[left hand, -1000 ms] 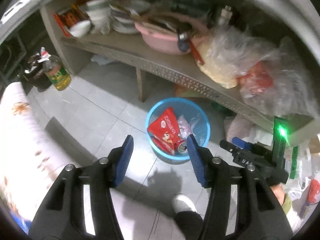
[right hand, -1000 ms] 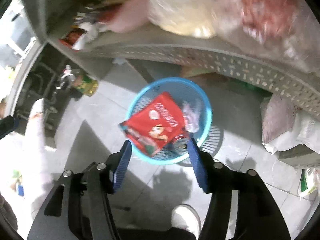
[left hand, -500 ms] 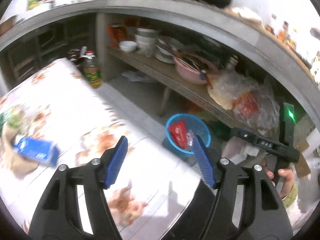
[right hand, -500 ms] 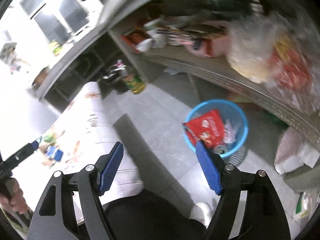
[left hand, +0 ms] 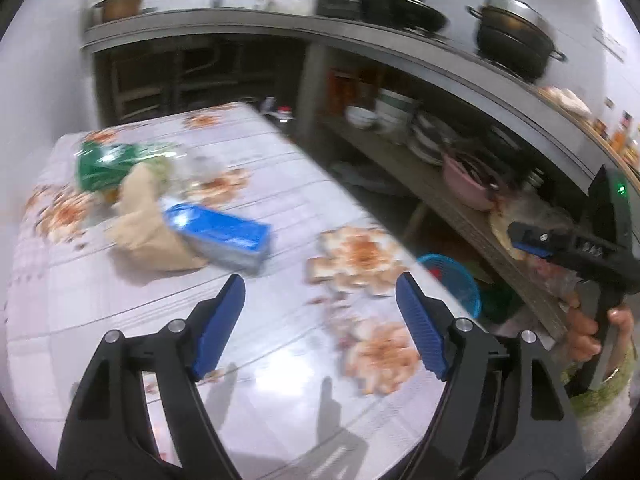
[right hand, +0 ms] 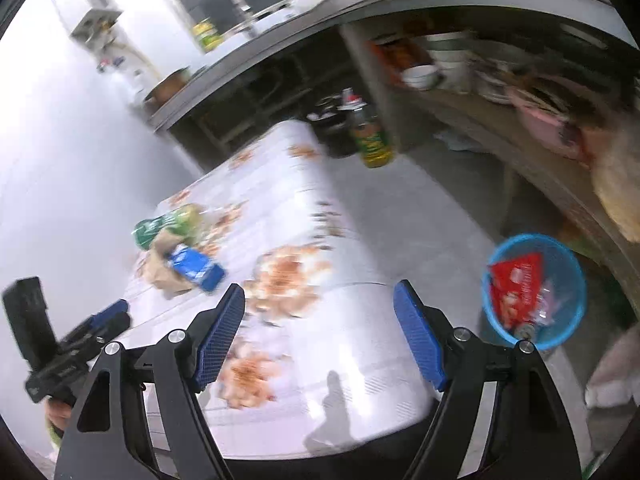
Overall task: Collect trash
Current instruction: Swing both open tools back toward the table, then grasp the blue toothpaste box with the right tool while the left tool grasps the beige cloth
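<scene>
A blue carton (left hand: 220, 236) lies on the floral tablecloth (left hand: 280, 380), against a crumpled brown paper bag (left hand: 148, 224) and a green packet (left hand: 108, 164). My left gripper (left hand: 320, 320) hovers over the table short of the carton, its jaws opening with nothing between them. The right gripper (right hand: 320, 332) is open and empty above the table's near edge. The right wrist view also shows the carton (right hand: 196, 268) and, on the floor, the blue basket (right hand: 560, 336) holding a red snack packet (right hand: 516, 284) and other trash. Each view catches the other gripper at its side.
A long counter with a lower shelf (left hand: 460, 208) of bowls, a pink basin and plastic bags runs behind the basket (left hand: 456, 280). Pots stand on top. An oil bottle (right hand: 372, 136) is on the floor past the table's far corner. A hand (left hand: 592, 332) grips the right tool.
Both views swung away from the basket on the floor, up and over to the table. The carton and paper bag came into view. Both pairs of jaws stand wider.
</scene>
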Available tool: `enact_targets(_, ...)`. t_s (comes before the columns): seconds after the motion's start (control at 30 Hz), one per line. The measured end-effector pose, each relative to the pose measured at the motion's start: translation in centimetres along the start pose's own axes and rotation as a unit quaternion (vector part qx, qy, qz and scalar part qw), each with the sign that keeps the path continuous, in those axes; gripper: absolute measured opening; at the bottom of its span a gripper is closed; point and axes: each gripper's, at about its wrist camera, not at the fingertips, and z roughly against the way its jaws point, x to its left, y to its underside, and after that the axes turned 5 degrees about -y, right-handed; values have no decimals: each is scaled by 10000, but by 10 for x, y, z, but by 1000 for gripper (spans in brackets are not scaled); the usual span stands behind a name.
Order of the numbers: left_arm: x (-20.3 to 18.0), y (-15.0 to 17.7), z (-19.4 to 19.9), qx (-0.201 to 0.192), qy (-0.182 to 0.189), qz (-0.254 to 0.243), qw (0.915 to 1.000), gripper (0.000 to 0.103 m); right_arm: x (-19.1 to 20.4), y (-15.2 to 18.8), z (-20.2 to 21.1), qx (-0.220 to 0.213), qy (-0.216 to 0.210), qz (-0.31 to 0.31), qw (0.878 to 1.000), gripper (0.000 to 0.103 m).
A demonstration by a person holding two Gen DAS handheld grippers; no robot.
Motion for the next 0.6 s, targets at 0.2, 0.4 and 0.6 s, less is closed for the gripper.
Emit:
enact_targets(0.2, 57, 11, 3, -7, -323, 558, 9979, 74, 49, -15, -55, 540, -442, 380, 9968, 75)
enact_targets(0.4, 101, 9, -1, -159, -604, 1025, 9928, 74, 103, -24, -116, 971, -607, 1033, 9880, 75)
enact_targets(0.6, 125, -16, -26, -231, -927, 891, 9914, 74, 152, -29, -175, 1318, -582, 2083, 9674, 75)
